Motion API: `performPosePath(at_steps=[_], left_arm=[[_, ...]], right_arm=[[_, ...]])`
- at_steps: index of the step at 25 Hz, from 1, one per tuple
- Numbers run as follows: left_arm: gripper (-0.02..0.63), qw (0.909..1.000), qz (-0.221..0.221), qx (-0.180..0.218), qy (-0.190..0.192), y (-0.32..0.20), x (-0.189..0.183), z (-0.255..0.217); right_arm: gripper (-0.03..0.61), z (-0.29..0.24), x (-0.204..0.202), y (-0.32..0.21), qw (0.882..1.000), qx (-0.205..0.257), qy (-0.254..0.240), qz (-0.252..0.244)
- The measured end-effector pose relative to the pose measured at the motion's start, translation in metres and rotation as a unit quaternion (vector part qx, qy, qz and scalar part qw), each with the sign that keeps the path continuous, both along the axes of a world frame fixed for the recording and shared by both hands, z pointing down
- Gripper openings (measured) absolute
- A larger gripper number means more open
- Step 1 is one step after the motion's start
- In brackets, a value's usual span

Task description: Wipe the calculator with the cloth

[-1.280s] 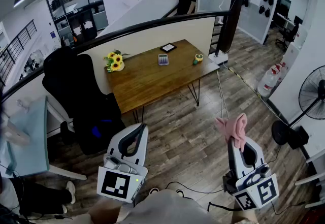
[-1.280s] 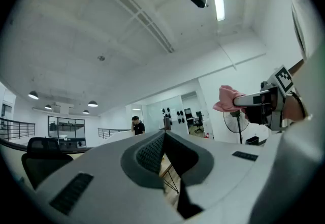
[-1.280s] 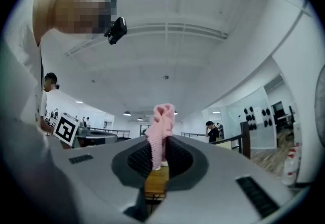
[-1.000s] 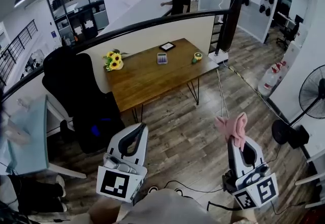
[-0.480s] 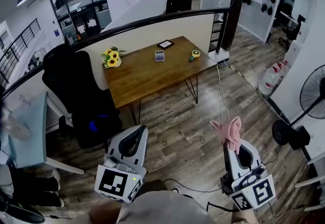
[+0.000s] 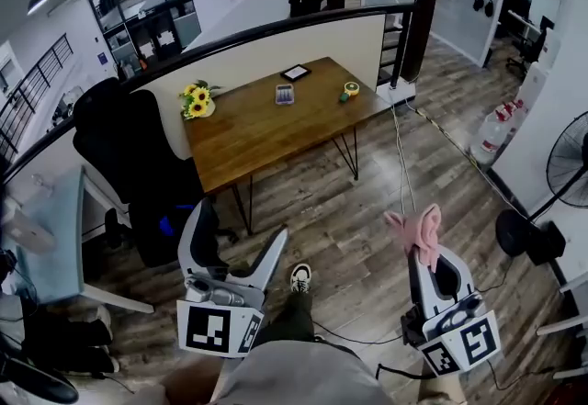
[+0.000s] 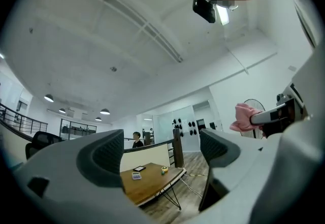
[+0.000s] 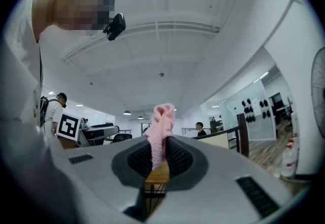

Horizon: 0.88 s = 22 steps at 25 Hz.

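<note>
Wood floor (image 6: 363,196) between cloth (image 6: 419,233) and table (image 6: 248,132)

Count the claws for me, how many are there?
2. The left claw, low left in the head view, has just been opening and holds nothing. The right claw, low right, is shut on the pink cloth.
</note>
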<state>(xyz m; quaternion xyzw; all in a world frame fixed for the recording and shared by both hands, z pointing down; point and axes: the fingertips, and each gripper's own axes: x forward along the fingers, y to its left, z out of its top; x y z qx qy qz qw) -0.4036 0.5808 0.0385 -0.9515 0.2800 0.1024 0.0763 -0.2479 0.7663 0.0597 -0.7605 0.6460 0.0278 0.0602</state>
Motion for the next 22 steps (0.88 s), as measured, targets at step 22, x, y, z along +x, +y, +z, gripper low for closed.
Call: performPosePath(at_steps=[22], left_arm=[[0.445, 0.9987, 0.017, -0.026, -0.040, -0.213, 0.157, 0.033]], right_arm=[[0.034, -0.001, 0.145, -0.211, 0.999, -0.037, 0.005, 0.009]])
